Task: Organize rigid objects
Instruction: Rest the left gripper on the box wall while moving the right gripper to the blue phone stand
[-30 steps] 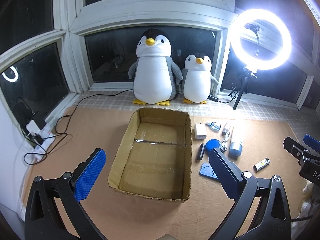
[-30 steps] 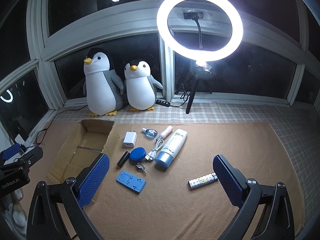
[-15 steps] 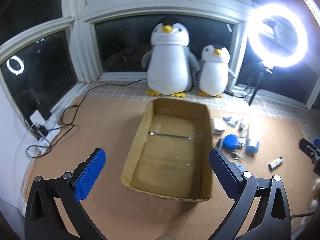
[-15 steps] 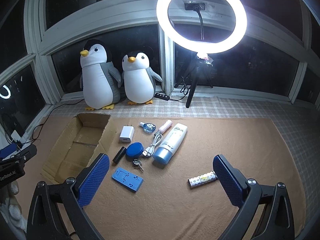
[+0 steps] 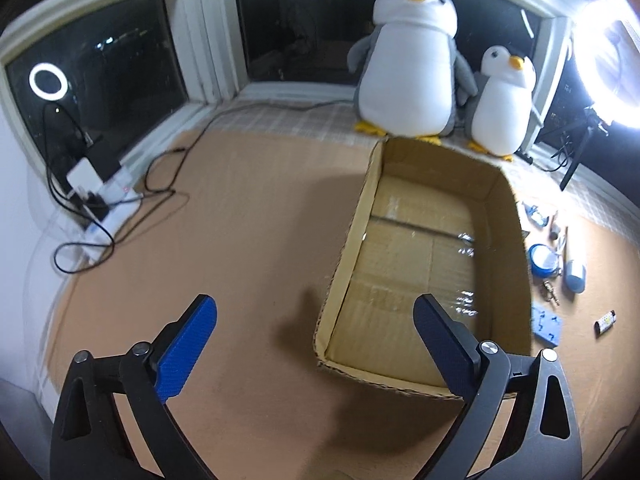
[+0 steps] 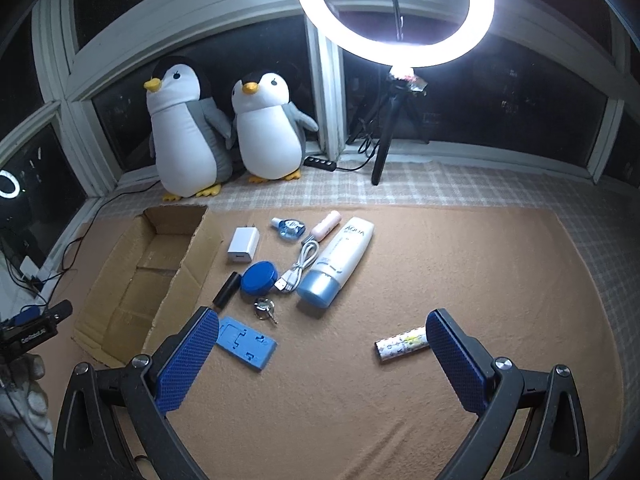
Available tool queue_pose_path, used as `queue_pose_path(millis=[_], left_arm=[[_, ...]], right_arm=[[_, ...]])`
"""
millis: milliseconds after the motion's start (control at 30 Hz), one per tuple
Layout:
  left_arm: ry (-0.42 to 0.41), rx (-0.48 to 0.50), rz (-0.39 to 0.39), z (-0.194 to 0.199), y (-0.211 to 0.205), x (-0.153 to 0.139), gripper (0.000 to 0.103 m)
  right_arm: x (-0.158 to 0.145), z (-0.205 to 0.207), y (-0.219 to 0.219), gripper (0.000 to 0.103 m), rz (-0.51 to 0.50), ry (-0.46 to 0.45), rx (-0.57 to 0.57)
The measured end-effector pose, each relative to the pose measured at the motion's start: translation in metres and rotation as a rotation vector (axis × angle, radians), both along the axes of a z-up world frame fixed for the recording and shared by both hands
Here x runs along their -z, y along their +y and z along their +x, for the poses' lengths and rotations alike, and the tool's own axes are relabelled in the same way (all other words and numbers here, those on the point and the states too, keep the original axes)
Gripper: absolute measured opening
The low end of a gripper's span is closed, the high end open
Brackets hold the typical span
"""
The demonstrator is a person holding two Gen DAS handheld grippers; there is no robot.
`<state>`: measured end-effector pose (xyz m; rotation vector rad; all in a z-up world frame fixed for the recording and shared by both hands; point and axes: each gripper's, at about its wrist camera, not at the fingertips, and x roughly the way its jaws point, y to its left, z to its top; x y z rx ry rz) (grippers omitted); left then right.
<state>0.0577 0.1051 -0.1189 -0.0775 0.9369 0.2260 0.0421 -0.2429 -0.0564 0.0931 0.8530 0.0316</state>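
An open, empty cardboard box lies on the brown mat; it also shows in the right wrist view. Right of it lie a white charger, a small blue bottle, a pink tube, a white USB cable, a white-and-blue tube, a blue round lid, a black cylinder, keys, a blue flat holder and a patterned lighter. My left gripper is open and empty, above the box's near left corner. My right gripper is open and empty, above the mat between holder and lighter.
Two plush penguins stand on the checked sill cloth behind the box. A ring light on a tripod stands at the back. A power strip with cables lies at the mat's left edge.
The left gripper has swung left, so the box now sits at the right of its view. The right gripper has come forward and lower toward the objects. Both stay open.
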Motion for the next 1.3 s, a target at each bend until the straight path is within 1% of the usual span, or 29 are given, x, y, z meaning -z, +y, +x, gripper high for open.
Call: queue_pose_path(millis=[100,200,267,400,467,500,567,633,667,733,833,967,1133,1300], left_arm=[[0.028,-0.008,-0.011,0.005,0.006,0.010,0.093],[0.044,-0.012,-0.019,0.008,0.009,0.017,0.091],[0.054,-0.011,-0.025,0.010,0.010,0.021,0.086],[0.079,-0.003,-0.023,0.016,0.007,0.031,0.081],[0.092,-0.003,-0.030,0.019,0.007,0.036,0.075],[0.099,-0.004,-0.033,0.021,0.007,0.039,0.075],[0.106,-0.006,-0.039,0.022,0.006,0.042,0.070],[0.115,-0.005,-0.042,0.024,0.006,0.045,0.065],[0.121,-0.005,-0.045,0.025,0.006,0.047,0.062],[0.127,-0.006,-0.046,0.026,0.007,0.050,0.059],[0.136,-0.008,-0.052,0.027,0.009,0.054,0.051],[0.150,-0.014,-0.064,0.028,0.011,0.060,0.041],[0.153,-0.018,-0.072,0.028,0.012,0.064,0.040],[0.160,-0.008,-0.070,0.030,0.008,0.065,0.034]], right_arm=[[0.008,0.003,0.004,0.102,0.011,0.023,-0.021],[0.018,0.009,0.008,0.102,-0.001,0.057,-0.045],[0.023,0.009,0.011,0.102,0.005,0.061,-0.076],[0.035,0.012,0.017,0.102,-0.002,0.067,-0.138],[0.041,0.014,0.022,0.102,-0.018,0.062,-0.176],[0.044,0.015,0.024,0.102,-0.029,0.059,-0.196],[0.050,0.018,0.030,0.096,-0.056,0.062,-0.236],[0.057,0.023,0.035,0.086,-0.068,0.083,-0.277],[0.061,0.026,0.038,0.083,-0.073,0.097,-0.295],[0.070,0.032,0.043,0.073,-0.071,0.132,-0.335],[0.082,0.040,0.053,0.066,-0.065,0.170,-0.402],[0.092,0.049,0.066,0.064,-0.067,0.206,-0.475],[0.100,0.063,0.076,0.063,-0.045,0.248,-0.524],[0.112,0.076,0.083,0.063,-0.024,0.288,-0.562]])
